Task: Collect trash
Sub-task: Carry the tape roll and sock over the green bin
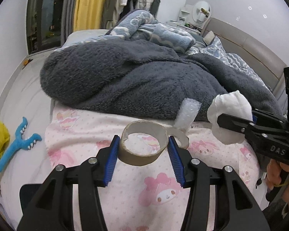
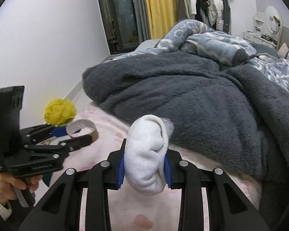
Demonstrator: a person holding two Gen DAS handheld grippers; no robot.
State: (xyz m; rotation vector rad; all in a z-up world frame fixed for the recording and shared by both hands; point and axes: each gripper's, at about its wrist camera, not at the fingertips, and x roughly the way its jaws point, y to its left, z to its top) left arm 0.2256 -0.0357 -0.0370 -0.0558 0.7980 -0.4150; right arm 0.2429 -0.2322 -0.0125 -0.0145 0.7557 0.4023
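No container shows in either view. The left gripper (image 1: 143,150) holds an empty cardboard tape roll (image 1: 144,146) between its blue fingers (image 1: 111,159), lifted above the bed. The right gripper (image 2: 144,168) has its fingers narrow, clamped on a white crumpled wad (image 2: 147,154), cloth or tissue, I cannot tell. On the bed lie a pink cartoon sheet (image 1: 154,192), a dark grey fleece blanket (image 1: 125,80), a blue patterned blanket (image 1: 163,32), one strip of bubble wrap (image 1: 186,113), one yellow crumpled ball (image 2: 59,111) and one blue plush toy (image 1: 19,144). Behind hang a yellow curtain (image 2: 160,7) and clothes.
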